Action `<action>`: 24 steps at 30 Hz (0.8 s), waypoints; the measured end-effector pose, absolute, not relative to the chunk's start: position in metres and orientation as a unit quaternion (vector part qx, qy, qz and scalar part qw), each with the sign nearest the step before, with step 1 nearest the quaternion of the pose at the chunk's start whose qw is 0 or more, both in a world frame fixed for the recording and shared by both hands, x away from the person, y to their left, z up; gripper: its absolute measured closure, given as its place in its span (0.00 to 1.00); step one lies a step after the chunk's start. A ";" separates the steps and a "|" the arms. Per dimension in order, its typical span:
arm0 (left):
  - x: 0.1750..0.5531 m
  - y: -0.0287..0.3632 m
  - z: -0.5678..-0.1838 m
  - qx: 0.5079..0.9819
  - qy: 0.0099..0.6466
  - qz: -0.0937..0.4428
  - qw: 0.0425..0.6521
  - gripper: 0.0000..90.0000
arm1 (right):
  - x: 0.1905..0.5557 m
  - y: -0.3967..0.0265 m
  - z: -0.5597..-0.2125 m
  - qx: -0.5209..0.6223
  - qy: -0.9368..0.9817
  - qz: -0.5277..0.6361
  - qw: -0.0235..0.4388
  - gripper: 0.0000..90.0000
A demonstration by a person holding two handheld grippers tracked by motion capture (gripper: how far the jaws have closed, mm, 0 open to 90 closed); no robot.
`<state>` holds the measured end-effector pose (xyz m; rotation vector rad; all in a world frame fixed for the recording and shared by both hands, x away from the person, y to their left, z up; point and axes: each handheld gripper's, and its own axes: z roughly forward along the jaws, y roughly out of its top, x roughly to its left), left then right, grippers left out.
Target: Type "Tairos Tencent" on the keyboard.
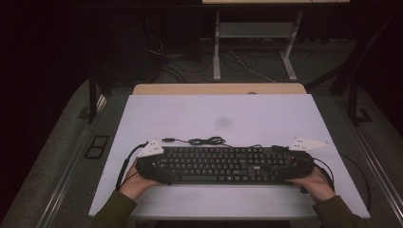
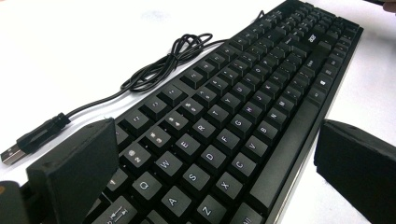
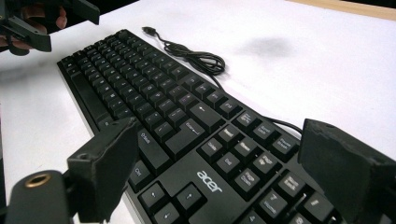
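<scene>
Rigid, light Acer keyboard (image 1: pixel 216 164) with loose USB cable (image 1: pixel 199 141): left gripper (image 2: pixel 215 172) and right gripper (image 3: pixel 219 172) both open, jaws straddling its ends; best gripped at end edges.

The keyboard (image 1: pixel 223 164) lies on the table (image 1: pixel 266 118) between the two grippers: the left gripper (image 1: pixel 153 167) sits at its left end, the right gripper (image 1: pixel 295 166) at its right end, each with its jaws either side of the keyboard's depth. Beyond the left gripper, behind the keyboard's far edge, the cable (image 1: pixel 205 140) lies coiled, its plug (image 2: pixel 14 151) nearest that gripper.
</scene>
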<state>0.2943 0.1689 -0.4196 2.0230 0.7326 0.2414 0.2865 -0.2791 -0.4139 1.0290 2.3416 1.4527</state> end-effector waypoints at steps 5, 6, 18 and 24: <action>0.294 0.170 -0.419 0.823 0.300 0.101 0.472 0.00 | 0.289 -0.273 -0.413 0.345 0.794 0.490 0.097 0.13; 0.295 0.170 -0.419 0.823 0.300 0.101 0.472 0.00 | 0.290 -0.271 -0.413 0.344 0.796 0.489 0.095 0.13; 0.296 0.168 -0.419 0.825 0.298 0.098 0.471 0.00 | 0.295 -0.262 -0.411 0.335 0.800 0.489 0.090 0.13; 0.296 0.167 -0.419 0.825 0.298 0.097 0.471 0.00 | 0.297 -0.255 -0.409 0.330 0.802 0.491 0.082 0.13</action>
